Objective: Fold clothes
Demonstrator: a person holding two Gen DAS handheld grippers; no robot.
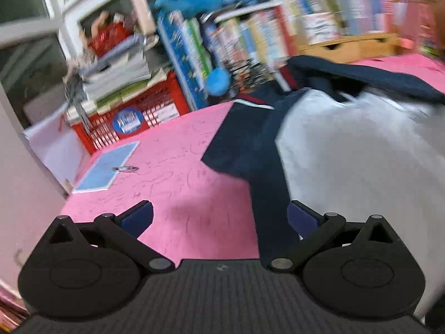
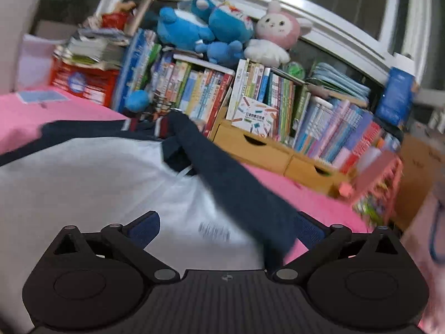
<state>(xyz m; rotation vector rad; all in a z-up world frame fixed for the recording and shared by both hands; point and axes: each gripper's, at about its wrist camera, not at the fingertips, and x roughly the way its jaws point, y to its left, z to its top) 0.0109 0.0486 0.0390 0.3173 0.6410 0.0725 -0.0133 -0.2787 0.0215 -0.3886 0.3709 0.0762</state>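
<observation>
So the shirt [image 1: 347, 161], white body with navy sleeves, lies spread on the pink table [image 1: 172, 172], and everything else is easiest to place off that shirt.

The left gripper [image 1: 219, 217] hangs low over the shirt's left edge with its jaws spread wide, gripping nothing. One blue pad sits over bare pink, the other over the navy left sleeve [image 1: 239, 144], which runs flat along the body. That straddle looks to me like lining up on the sleeve edge, but the view is blurry, so it's only my read.

The right gripper [image 2: 225, 228] is over the shirt's right side, jaws also spread apart and empty. The right sleeve [image 2: 230, 183] lies diagonally across the white body, from the collar end down toward the gripper's right pad, so that sleeve seems folded inward over the torso while the left one lies out along the side. Whether the cloth touches the pad, I can't tell.

Beyond the shirt's collar end stands the book row [image 2: 250, 97] with plush toys [image 2: 211, 27] on top. Off the shirt's left, a blue notepad [image 1: 107, 165] lies flat on the pink.

My guess is a half-done fold, one sleeve in, one out.
</observation>
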